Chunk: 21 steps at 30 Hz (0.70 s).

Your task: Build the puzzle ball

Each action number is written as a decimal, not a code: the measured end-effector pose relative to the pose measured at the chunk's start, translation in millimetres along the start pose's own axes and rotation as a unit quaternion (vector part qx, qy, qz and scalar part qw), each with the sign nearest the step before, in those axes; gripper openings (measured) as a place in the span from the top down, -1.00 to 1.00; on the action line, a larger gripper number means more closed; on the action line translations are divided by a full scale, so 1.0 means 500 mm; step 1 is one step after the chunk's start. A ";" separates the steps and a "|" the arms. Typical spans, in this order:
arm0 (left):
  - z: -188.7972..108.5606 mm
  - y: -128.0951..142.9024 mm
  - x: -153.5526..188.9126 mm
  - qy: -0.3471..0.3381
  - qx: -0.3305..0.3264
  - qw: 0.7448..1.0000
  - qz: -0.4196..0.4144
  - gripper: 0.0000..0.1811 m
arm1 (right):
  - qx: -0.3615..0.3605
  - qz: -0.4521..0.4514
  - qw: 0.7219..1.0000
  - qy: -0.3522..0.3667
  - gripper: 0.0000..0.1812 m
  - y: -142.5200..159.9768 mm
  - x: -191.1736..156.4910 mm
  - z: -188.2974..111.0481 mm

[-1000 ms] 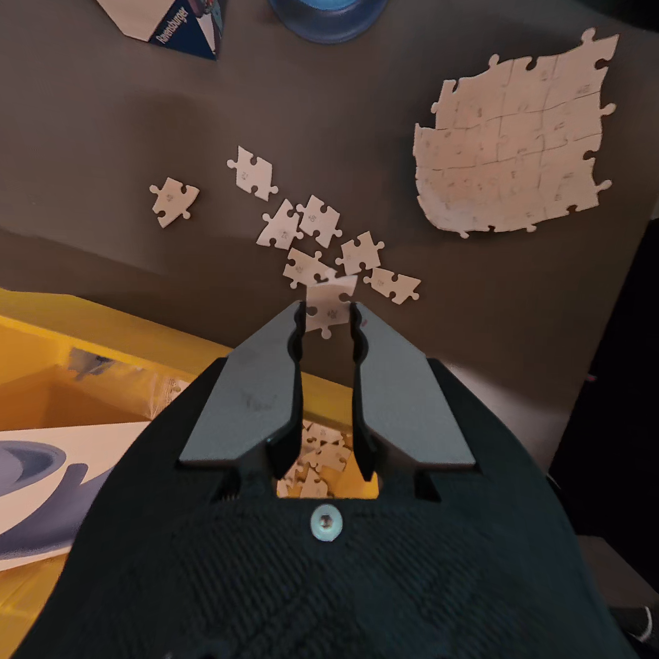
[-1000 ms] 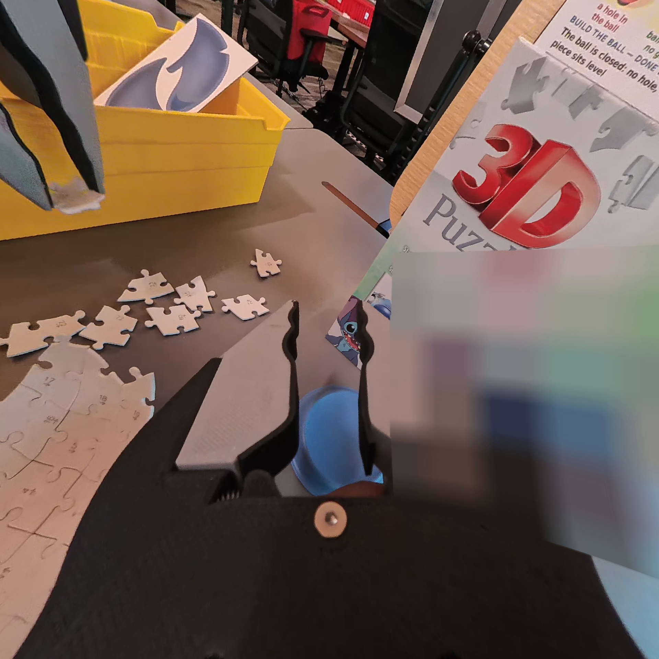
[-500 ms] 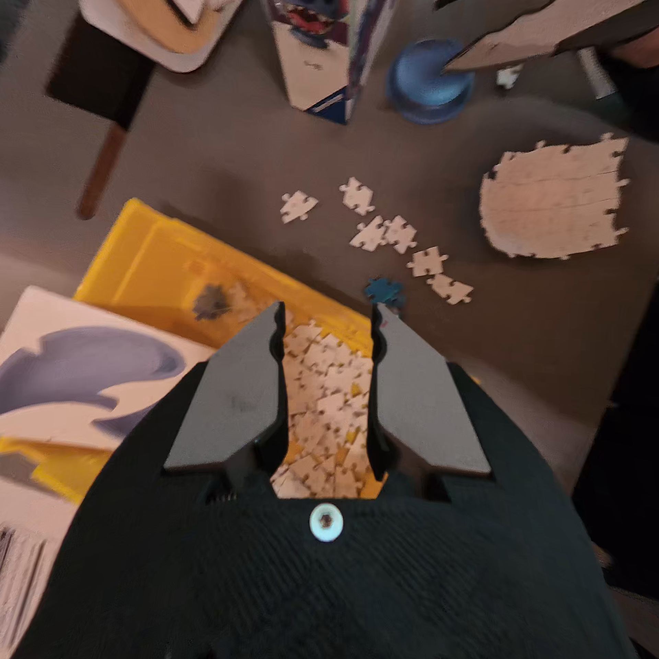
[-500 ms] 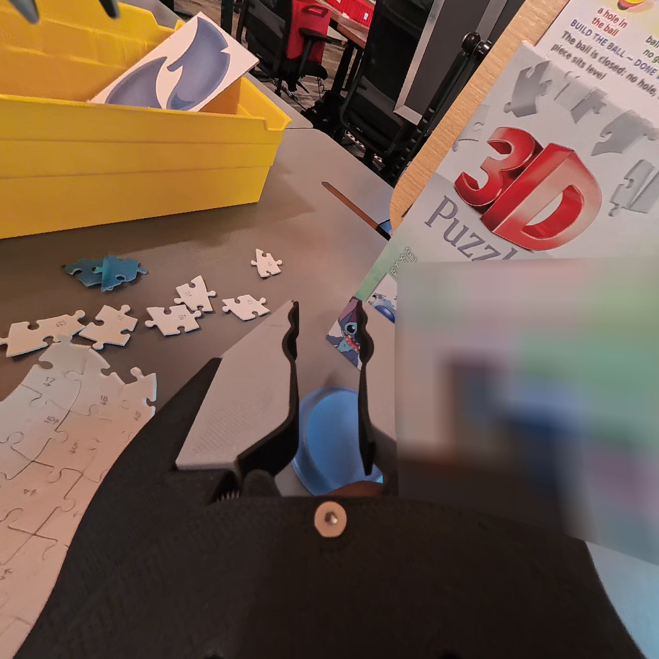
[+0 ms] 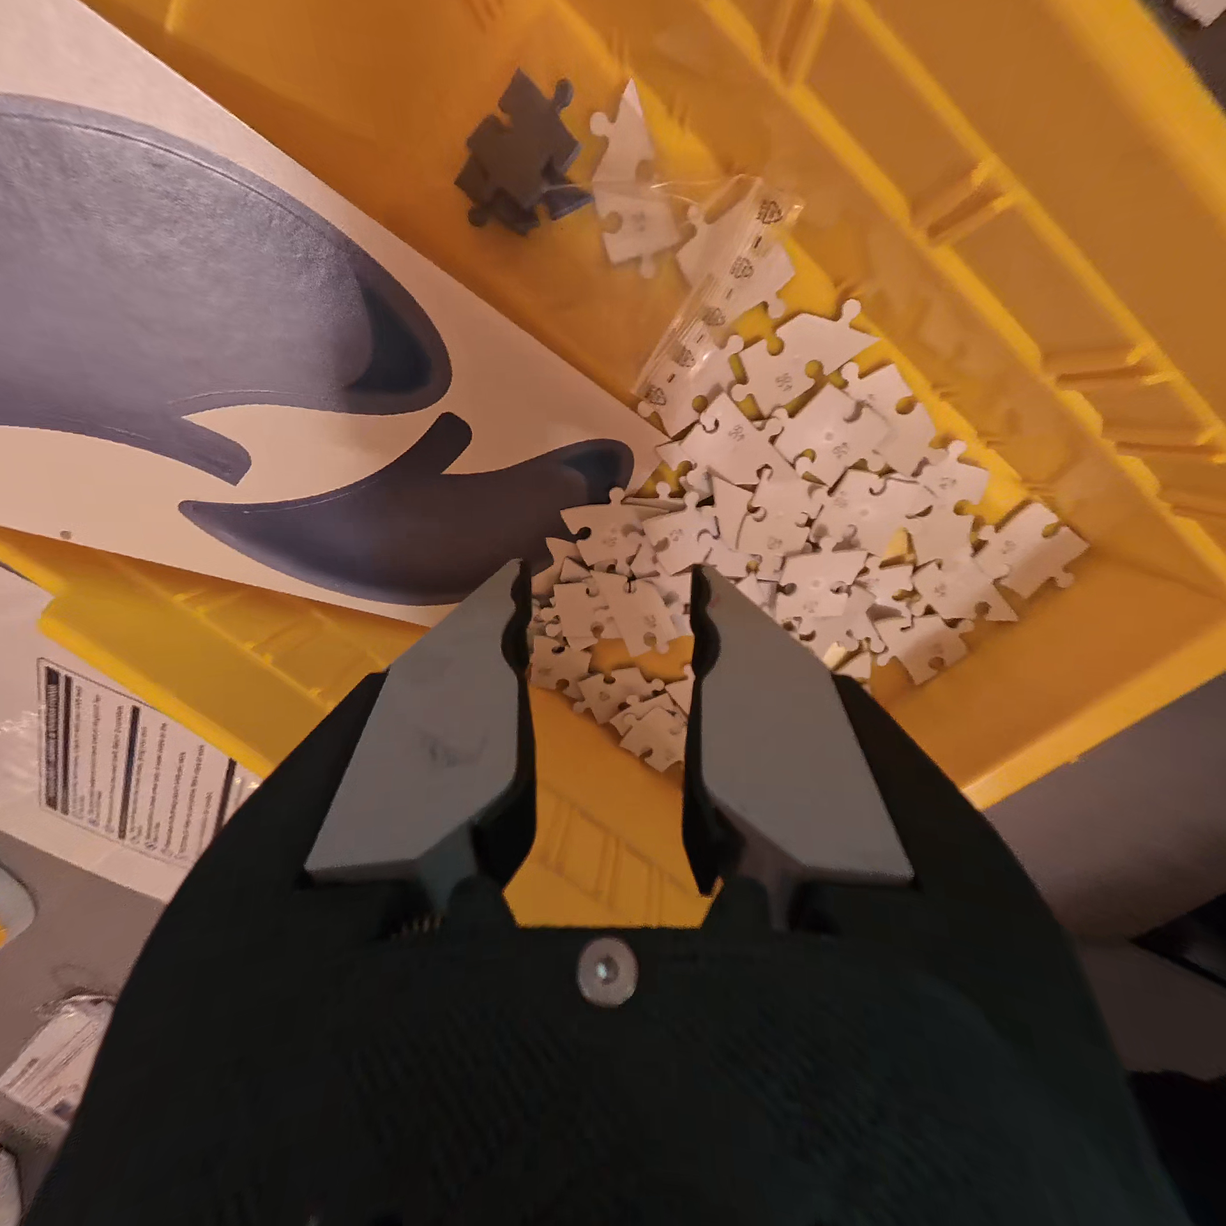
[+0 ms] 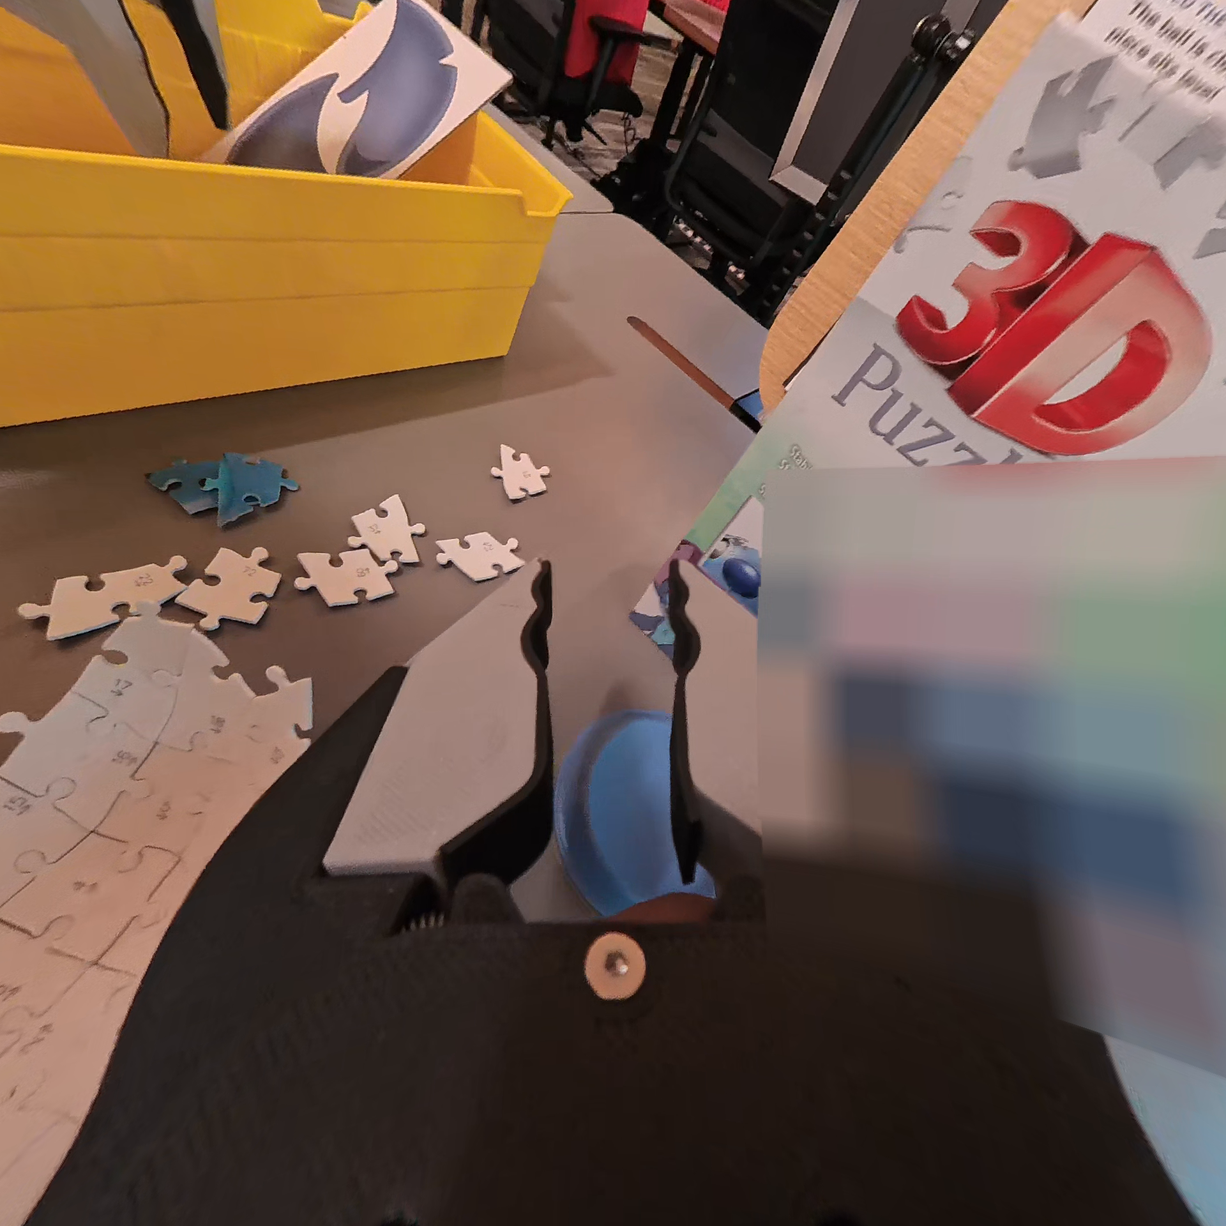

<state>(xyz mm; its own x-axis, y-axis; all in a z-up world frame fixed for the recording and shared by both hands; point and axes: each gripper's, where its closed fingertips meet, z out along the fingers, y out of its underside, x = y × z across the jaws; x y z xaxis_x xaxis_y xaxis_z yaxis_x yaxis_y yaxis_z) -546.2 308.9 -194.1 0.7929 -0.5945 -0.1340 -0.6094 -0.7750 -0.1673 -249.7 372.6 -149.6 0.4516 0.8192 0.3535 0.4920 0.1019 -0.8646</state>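
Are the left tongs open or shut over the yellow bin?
Open: the left tongs show a clear gap, nothing gripped, above loose puzzle pieces in the yellow bin.

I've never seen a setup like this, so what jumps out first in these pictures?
The bright yellow bin dominates, with a heap of pale puzzle pieces inside and the left gripper open above them. On the dark table, a half-built curved puzzle sheet lies beside loose pieces and a blue piece.
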 end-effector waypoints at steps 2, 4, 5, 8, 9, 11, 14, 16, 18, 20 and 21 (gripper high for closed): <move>-0.005 0.002 -0.003 -0.011 -0.001 1.000 0.004 0.49 | -0.003 0.001 1.000 -0.014 0.65 0.003 -0.010 0.004; -0.011 0.002 -0.007 -0.013 0.003 1.000 0.000 0.49 | 0.000 -0.004 1.000 -0.030 0.64 0.001 -0.024 0.007; -0.014 0.000 -0.008 -0.013 0.008 1.000 -0.002 0.49 | 0.007 -0.005 0.999 -0.042 0.63 -0.006 -0.033 0.007; -0.022 -0.004 -0.011 -0.014 0.017 1.000 -0.007 0.49 | 0.028 0.021 0.990 -0.139 0.64 -0.050 -0.097 0.007; -0.025 -0.006 -0.011 -0.015 0.020 1.000 -0.006 0.49 | 0.018 0.024 0.983 -0.180 0.63 -0.066 -0.130 0.009; -0.029 -0.011 -0.006 -0.015 0.025 1.000 -0.002 0.49 | -0.019 -0.003 0.976 -0.219 0.63 -0.089 -0.185 0.027; -0.032 -0.015 0.003 -0.016 0.027 0.999 0.008 0.49 | -0.104 -0.084 0.959 -0.251 0.63 -0.086 -0.265 0.075; -0.035 -0.016 0.007 -0.018 0.028 0.999 0.012 0.49 | -0.145 -0.137 0.946 -0.256 0.67 -0.070 -0.297 0.110; -0.039 -0.016 0.010 -0.019 0.031 0.999 0.017 0.49 | -0.178 -0.180 0.931 -0.264 0.68 -0.045 -0.316 0.133; -0.046 -0.018 0.013 -0.020 0.037 0.999 0.019 0.49 | -0.206 -0.203 0.915 -0.281 0.66 -0.019 -0.332 0.142; -0.050 -0.019 0.015 -0.020 0.040 0.999 0.020 0.49 | -0.218 -0.216 0.909 -0.282 0.65 -0.007 -0.334 0.147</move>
<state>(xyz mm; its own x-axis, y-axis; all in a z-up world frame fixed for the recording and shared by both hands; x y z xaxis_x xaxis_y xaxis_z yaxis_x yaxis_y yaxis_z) -534.3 306.6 -169.0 0.7680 -0.6146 -0.1800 -0.6403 -0.7301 -0.2388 -381.8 277.1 -231.7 -0.2465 0.9273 0.2816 0.8367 0.3502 -0.4211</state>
